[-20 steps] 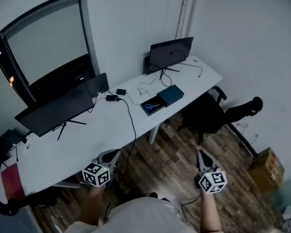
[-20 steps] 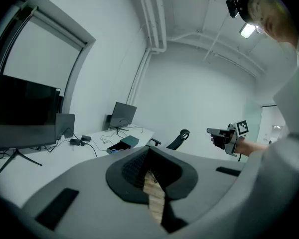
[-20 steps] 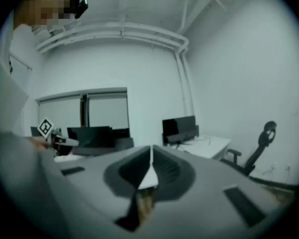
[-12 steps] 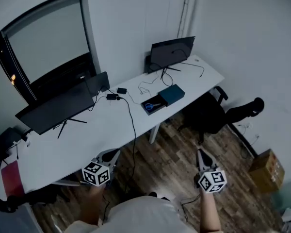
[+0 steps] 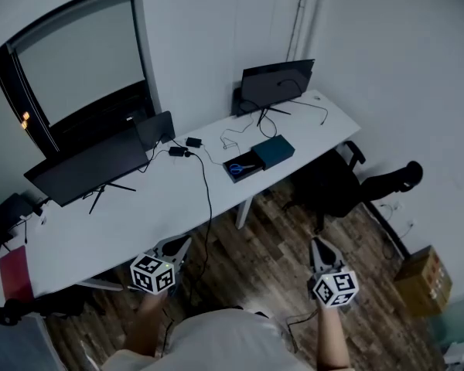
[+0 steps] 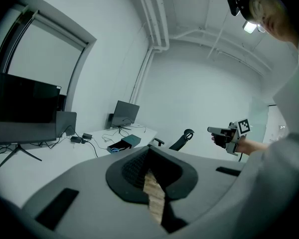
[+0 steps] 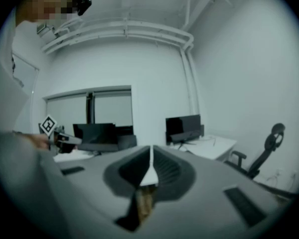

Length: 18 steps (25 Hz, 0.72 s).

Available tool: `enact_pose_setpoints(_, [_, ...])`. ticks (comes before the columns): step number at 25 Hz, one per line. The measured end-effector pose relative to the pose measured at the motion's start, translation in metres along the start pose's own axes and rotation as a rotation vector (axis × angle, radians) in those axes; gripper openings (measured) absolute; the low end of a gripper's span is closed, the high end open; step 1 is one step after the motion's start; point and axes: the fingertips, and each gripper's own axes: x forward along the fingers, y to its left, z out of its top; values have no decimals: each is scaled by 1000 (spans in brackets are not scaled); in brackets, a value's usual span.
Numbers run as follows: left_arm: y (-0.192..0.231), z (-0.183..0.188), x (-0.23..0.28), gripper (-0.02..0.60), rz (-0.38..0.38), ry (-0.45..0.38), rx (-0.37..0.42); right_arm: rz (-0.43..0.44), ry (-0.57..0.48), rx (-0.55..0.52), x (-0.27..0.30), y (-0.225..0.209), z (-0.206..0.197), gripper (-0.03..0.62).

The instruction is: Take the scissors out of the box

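Observation:
Blue-handled scissors [image 5: 241, 168] lie in an open dark box [image 5: 251, 171] near the white desk's front edge, its teal lid [image 5: 274, 151] beside it. In the left gripper view the box [image 6: 120, 145] shows small and far off. Both grippers hang low over the wooden floor, well short of the desk. My left gripper [image 5: 177, 246] is shut and holds nothing; its jaws [image 6: 148, 149] meet in its own view. My right gripper [image 5: 318, 245] is shut and empty too, its jaws [image 7: 151, 152] pressed together.
The white desk [image 5: 139, 215] carries three dark monitors [image 5: 277, 83], with cables and a power adapter [image 5: 193, 143] running between them. A black office chair [image 5: 348, 184] stands by the desk's right end. A cardboard box [image 5: 422, 280] sits on the floor at the right.
The head view has drifted slightly, and the desk sits a touch further right in the picture. Both grippers stay shut in about the same place.

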Motion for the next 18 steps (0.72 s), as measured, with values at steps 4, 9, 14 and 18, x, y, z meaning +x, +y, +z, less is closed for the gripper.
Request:
enact_pose_setpoints(4, [-14,-4,9,31,12,-5,-2,32,7,3,2,-13,-5,38])
enact_pose_setpoints(9, [-27,-8,20,31,29,-15,-13,61,18,-9,7,-26,-7,38])
enact_pose_setpoints(14, [-30,-12,28,31,41,-11,-27,85,29,-4,16,-33,-9,38])
enact_pose_setpoints(18, [-24,-13,36,31,44,-1,-33,85,38,-2,26,-37,-10,38])
